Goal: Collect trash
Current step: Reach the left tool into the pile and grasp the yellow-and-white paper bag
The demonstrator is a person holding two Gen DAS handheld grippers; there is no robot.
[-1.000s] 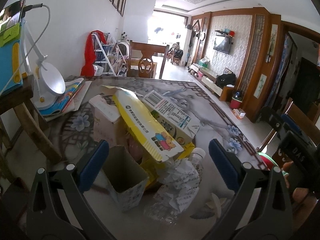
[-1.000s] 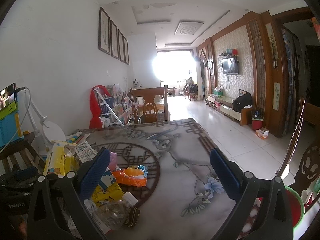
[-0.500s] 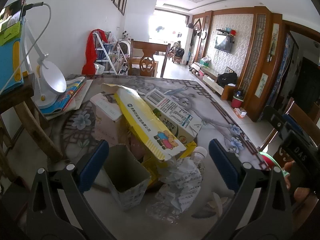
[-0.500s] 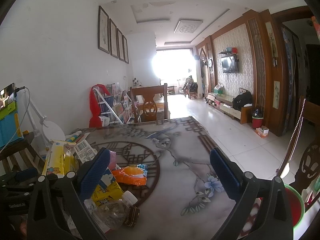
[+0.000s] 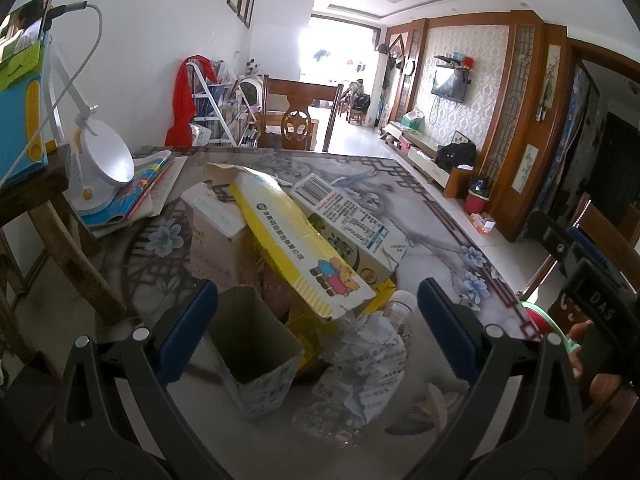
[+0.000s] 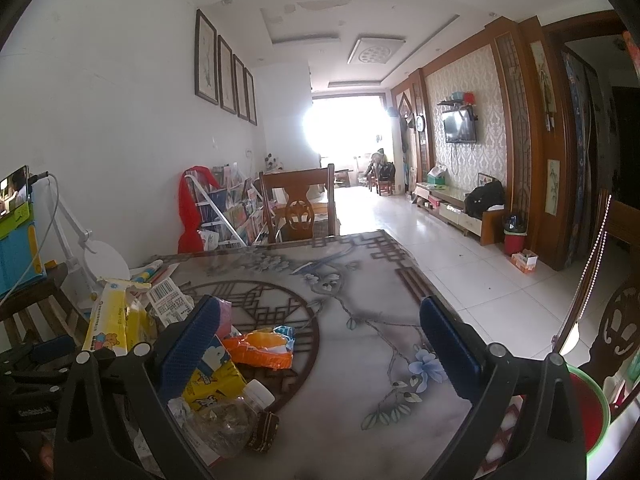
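Little has shifted since the earlier frames: both wrist views sit marginally nearer the trash heap. Table (image 6: 360, 320) carries the litter at its near-left corner. Yellow carton (image 5: 296, 240) lies tilted across the pile; open-topped box (image 5: 256, 344) stands at the near edge, with crumpled paper (image 5: 372, 356) and a clear bottle (image 6: 224, 420) beside it. Left gripper (image 5: 316, 320) hovers spread wide, grasping nothing; right gripper (image 6: 320, 344) likewise. Judged step: approach. Next move calls for lowering onto the box and clamping one wall.
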